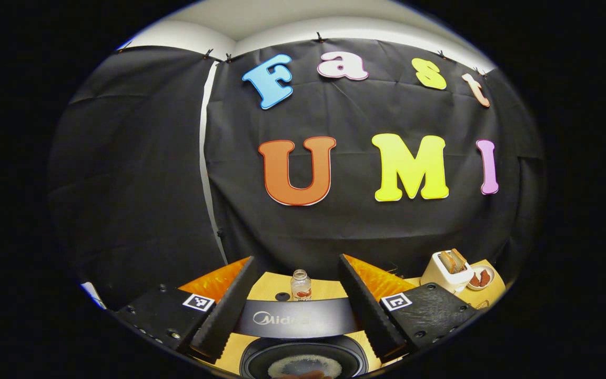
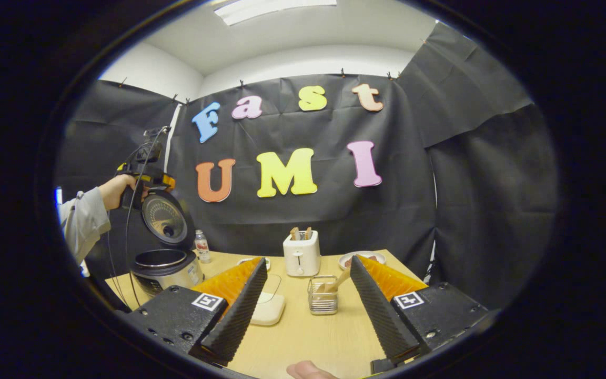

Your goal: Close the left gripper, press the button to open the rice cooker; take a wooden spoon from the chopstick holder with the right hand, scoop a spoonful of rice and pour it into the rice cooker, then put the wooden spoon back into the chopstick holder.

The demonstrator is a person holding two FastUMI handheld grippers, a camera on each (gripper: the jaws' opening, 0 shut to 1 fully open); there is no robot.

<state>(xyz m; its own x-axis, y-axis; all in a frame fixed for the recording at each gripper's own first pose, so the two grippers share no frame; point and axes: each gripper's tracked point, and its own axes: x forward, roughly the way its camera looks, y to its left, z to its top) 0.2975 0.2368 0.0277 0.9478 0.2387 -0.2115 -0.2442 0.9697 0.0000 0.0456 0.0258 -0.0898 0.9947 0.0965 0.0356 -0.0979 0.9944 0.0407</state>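
Rice cooker (image 2: 163, 263): lid up, at table's (image 2: 313, 331) left edge | left gripper (image 1: 295, 308): spread, empty, above the pot | right gripper (image 2: 305, 310): spread, empty, aimed at the chopstick holder (image 2: 323, 296) mid-table | risk: holder may be tipped if the spoon (image 2: 339, 281) is pinched off-centre.

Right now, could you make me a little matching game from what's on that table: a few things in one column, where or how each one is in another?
Things:
1. rice cooker
2. wooden spoon
3. toaster
4. right claw

States:
a. open, holding nothing
b. lid raised
c. bread slices poking out on top
d. standing in the chopstick holder

Pairs: 1-b, 2-d, 3-c, 4-a
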